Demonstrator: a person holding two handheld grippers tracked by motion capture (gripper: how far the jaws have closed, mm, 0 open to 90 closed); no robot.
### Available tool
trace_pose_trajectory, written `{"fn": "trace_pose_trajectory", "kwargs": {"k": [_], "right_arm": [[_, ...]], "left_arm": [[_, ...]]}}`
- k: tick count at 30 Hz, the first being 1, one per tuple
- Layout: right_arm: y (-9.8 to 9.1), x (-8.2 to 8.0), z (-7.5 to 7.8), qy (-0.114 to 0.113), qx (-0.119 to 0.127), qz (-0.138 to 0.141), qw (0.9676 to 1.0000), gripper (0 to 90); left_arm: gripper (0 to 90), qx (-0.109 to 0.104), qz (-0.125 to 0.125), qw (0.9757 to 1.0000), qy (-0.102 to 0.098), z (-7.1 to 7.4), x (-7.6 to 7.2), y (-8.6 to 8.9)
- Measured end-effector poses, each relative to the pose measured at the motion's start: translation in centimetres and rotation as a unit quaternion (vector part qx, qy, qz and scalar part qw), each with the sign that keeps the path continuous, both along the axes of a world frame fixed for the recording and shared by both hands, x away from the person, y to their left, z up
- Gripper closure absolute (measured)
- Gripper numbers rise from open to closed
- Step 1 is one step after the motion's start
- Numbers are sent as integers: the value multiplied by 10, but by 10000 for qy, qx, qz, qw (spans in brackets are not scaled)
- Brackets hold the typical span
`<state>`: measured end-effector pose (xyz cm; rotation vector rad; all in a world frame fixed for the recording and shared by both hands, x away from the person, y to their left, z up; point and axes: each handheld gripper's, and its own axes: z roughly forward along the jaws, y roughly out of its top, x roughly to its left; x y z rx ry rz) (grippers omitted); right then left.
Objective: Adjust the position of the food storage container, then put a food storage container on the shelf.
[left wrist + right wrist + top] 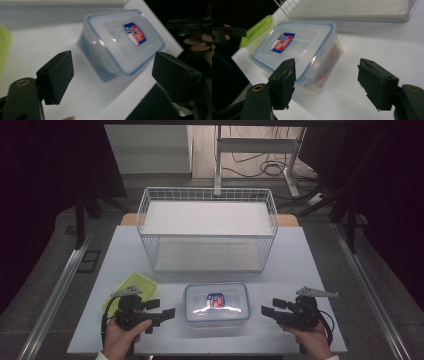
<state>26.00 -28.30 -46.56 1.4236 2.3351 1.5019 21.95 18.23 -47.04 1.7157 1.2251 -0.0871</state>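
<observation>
A clear plastic box (216, 302) with a blue-rimmed lid and a red and blue label stands closed near the table's front edge, between my two grippers. My left gripper (162, 309) rests just left of it, pointing at it, jaws open and empty. In the left gripper view the box (122, 37) lies ahead of that gripper (115, 75) and clear of its pads. My right gripper (270, 306) sits just right of the box, aimed at it, open and holding nothing. In the right gripper view the box (294, 47) lies ahead and left of that gripper (329, 81).
A lime-green lidded container (132, 287) lies behind my left gripper. A white wire basket (207, 236) with a pale liner stands across the back of the white table (300, 260). Metal rails run along both sides of the table.
</observation>
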Motion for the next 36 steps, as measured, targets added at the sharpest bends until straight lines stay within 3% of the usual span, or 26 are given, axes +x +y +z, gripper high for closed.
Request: {"fn": "trace_pose_trajectory", "kwargs": {"k": [3,4,8,13,17,24,36], "right_arm": [[-2,4,-2,165,200,10,9997,275],[-3,6,-3,215,277,9,9994,269],[-3,8,-3,247,404,15,9989,268],[2,10,-4,267,419,76,9987,268],[7,12,-6,269,338,136,9990,268],[7,12,-7,270,264,125,9992,269],[8,13,-7,252,201,126,9994,271]], "left_arm": [[163,-206,-8,9997,146,-2,6,-5],[155,-365,4,9990,255,-3,9,-9],[144,-550,-1,9976,419,-6,14,-14],[125,-596,-9,9964,611,-13,24,-24],[115,-498,98,9959,750,-20,33,-28],[103,-384,36,9956,852,-27,38,-37],[102,-382,-6,9944,987,-33,43,-38]]}}
